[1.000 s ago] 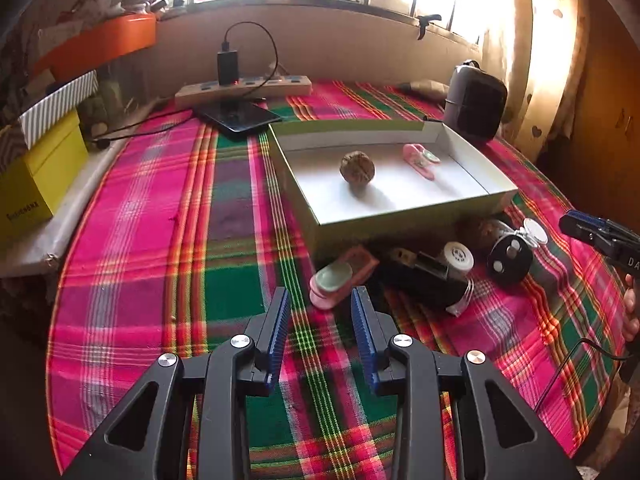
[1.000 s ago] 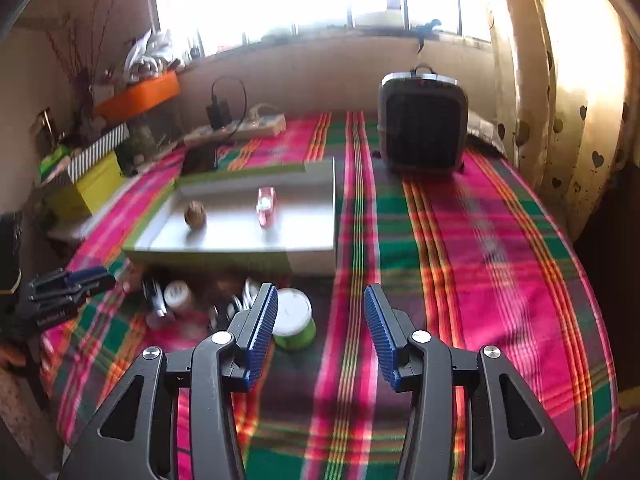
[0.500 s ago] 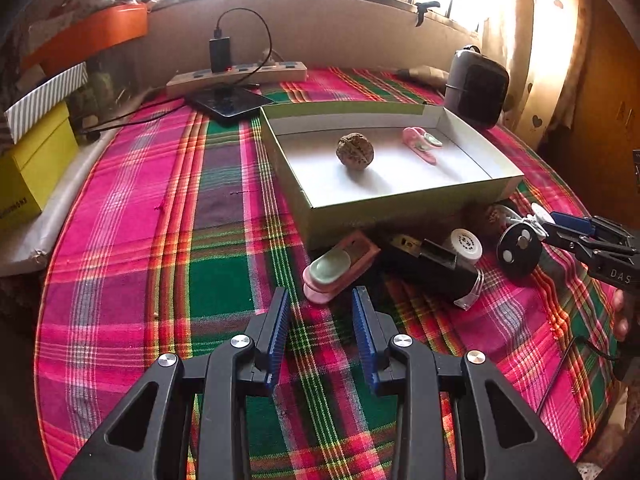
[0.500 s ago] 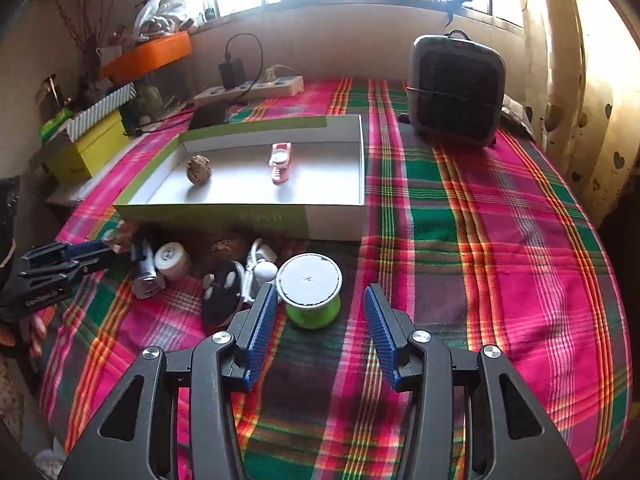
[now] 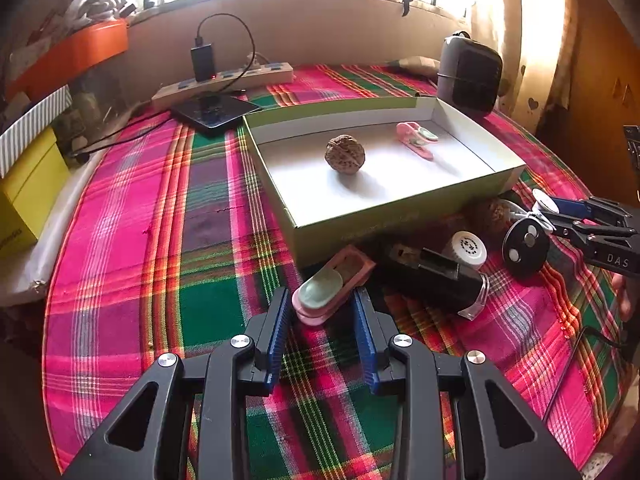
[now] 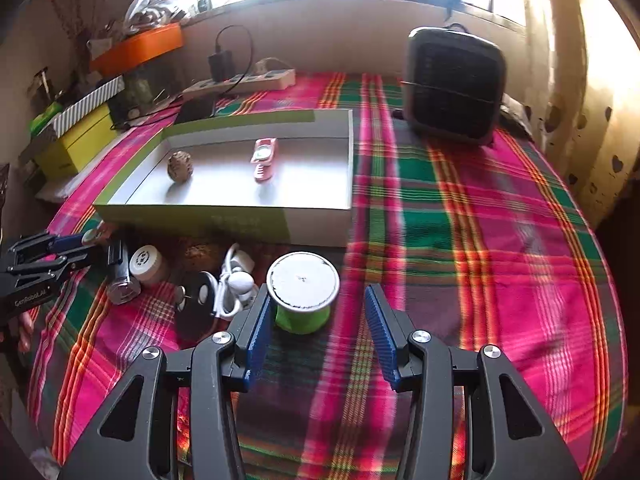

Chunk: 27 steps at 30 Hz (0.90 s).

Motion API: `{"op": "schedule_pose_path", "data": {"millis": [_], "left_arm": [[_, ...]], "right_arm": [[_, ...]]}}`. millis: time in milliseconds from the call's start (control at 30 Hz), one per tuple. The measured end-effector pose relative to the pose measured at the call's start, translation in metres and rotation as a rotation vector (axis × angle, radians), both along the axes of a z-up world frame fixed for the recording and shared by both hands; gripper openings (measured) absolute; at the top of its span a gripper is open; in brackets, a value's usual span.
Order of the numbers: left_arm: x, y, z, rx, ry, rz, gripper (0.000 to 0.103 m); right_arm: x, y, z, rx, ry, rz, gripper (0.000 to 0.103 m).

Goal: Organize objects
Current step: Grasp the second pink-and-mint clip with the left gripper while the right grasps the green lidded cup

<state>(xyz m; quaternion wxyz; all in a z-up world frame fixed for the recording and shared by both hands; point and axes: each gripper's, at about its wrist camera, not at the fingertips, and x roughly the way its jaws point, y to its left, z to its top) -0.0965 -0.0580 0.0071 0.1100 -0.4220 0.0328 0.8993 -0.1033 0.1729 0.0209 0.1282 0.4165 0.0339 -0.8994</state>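
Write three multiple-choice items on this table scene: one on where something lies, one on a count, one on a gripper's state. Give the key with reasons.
1. Where does the walnut lie?
A. on the power strip
B. inside the open box
C. on the yellow box

2. How many things lie inside the open box?
A. two
B. four
C. none

3. How does the right gripper stand at the green-sided tin?
A. shut flat, nothing between its fingers
B. carrying the tin above the box
C. open, fingers on either side of the tin

Key: 1 B, the walnut rests on the box's white floor. 2 A, only the walnut and a pink clip are in it. 3 C, a gap shows beside the tin, which sits on the cloth.
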Motion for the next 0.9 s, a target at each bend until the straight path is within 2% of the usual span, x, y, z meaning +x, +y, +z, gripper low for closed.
{"op": "schedule_pose_path", "data": {"millis": [200,567,667,767,900], "left_arm": [[-0.006,0.003,0.000,-0.011,0.002,-0.005,0.030],[-0.008,0.010,0.000,-0.018,0.005,-0.025,0.030],[-0.006,0.010,0.000,-0.014,0.005,-0.029,0.026],[-0.003,0.010,0.001,0.000,0.005,-0.033,0.022],[0.003,0.012,0.000,-0.006,0.005,-0.043,0.018]], "right_arm": [[-0.010,0.002,-0.006,-0.038,-0.038,-0.014,0.046],[-0.014,0.006,-0.005,-0.041,-0.037,-0.033,0.046],[-0.014,0.006,-0.005,-0.041,-0.036,-0.034,0.046],[-0.013,0.006,-0.005,-0.045,-0.033,-0.031,0.033],[-0.013,0.007,-0.004,-0.050,-0.033,-0.025,0.033]]}}
